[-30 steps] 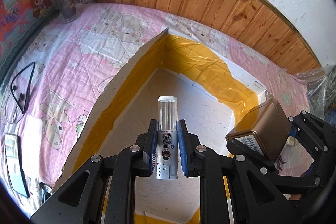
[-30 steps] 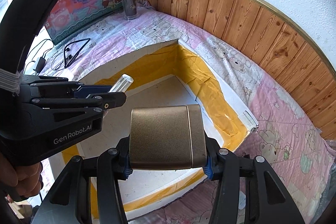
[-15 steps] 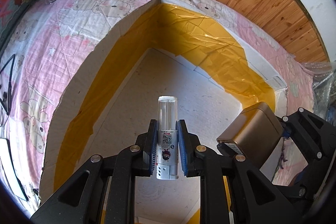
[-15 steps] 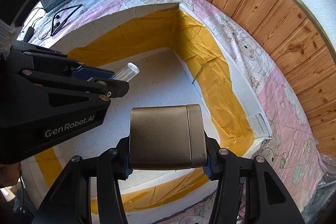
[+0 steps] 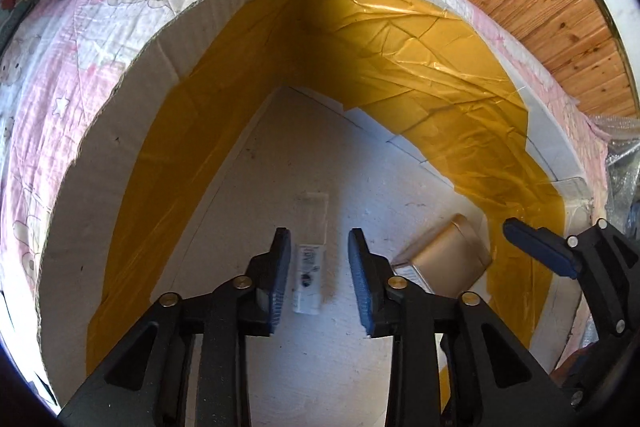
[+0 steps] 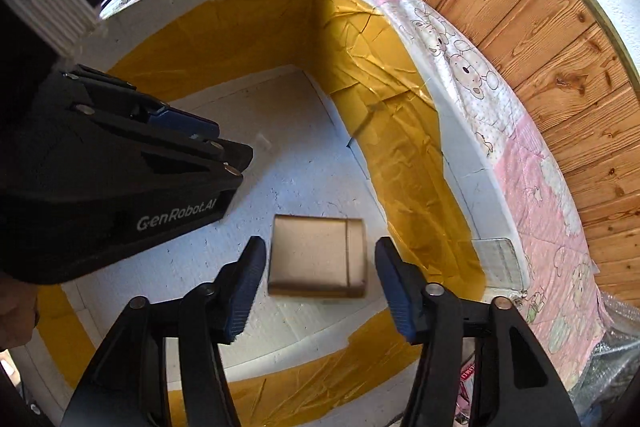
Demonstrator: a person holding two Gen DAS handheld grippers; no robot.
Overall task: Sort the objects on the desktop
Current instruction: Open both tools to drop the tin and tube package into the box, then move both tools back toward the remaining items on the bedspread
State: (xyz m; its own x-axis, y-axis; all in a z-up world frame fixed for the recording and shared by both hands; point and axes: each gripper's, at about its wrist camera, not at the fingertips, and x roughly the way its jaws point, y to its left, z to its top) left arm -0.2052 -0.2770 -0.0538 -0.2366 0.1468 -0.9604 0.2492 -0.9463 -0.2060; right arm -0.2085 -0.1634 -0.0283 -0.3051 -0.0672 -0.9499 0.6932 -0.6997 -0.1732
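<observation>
Left gripper (image 5: 318,281): I have just opened it; its jaws stand apart with the clear tube (image 5: 310,259) between them but free of the pads.
Clear tube: a moment ago I held it above the box; now it looks to be lying on the white floor of the box (image 5: 240,75), blurred, so possibly not settled.
Right gripper (image 6: 320,281): also just opened, jaws wide, nothing pressed.
Gold case (image 6: 318,259): released too; it sits low in the box near the yellow-taped wall, slightly blurred.
Change: both grippers have come down into the box and let go together.
Meaning: I judge these two items sorted; next I should lift clear and look for what remains on the bed cover (image 5: 100,39).
</observation>
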